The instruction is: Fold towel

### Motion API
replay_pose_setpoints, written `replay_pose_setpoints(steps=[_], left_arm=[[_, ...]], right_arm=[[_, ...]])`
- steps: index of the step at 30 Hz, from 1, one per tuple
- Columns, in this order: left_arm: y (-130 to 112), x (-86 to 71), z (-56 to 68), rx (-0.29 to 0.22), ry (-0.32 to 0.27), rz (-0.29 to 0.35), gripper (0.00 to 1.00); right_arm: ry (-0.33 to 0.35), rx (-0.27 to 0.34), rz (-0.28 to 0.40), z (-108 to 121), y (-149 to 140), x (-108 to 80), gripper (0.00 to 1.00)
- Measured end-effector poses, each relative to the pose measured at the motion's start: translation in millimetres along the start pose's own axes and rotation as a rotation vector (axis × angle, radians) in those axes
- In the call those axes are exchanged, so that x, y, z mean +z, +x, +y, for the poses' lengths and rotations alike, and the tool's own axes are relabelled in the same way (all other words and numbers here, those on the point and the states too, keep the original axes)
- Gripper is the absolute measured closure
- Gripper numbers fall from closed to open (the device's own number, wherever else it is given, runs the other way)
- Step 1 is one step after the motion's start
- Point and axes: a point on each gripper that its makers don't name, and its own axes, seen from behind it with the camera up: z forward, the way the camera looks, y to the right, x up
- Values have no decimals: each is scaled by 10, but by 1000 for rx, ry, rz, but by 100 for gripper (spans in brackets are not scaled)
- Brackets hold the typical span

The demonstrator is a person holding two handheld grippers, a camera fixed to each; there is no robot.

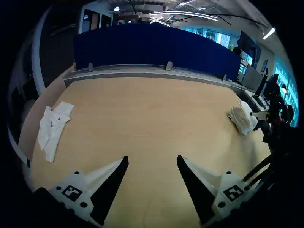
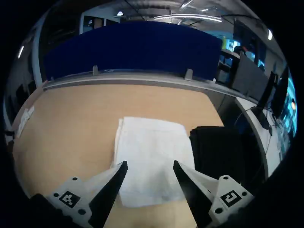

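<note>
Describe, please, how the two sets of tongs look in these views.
The left tongs and right tongs look alike. Each has two tapered fingers, white outside and black on the inner faces, narrowing to points. Each finger's white base carries a black-and-white square marker and small dark screw holes. Black cables run beside the left tongs.

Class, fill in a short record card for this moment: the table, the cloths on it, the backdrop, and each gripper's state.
left gripper: jaws open, over bare table
right gripper: jaws open, aimed at the folded towel
folded towel: white, lying flat on the table
crumpled cloth: white, near the table's edge
dark stack: beside the folded towel
partition: blue, along the table's far side
</note>
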Motion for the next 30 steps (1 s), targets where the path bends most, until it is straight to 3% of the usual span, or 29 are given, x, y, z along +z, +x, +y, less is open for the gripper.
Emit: replay_pose_setpoints(steps=[11,23,30], left_arm=[[-8,-32,-123,-14,28,-2,5],[-112,-77,-252,-29,68,-17,5],[-112,-99,-278,-31,76,-18,5]], right_arm=[[5,-18,11,-12,315,327,7],[-23,-6,-28,64,338,728,6],[-25,16,-29,48,340,767,6]])
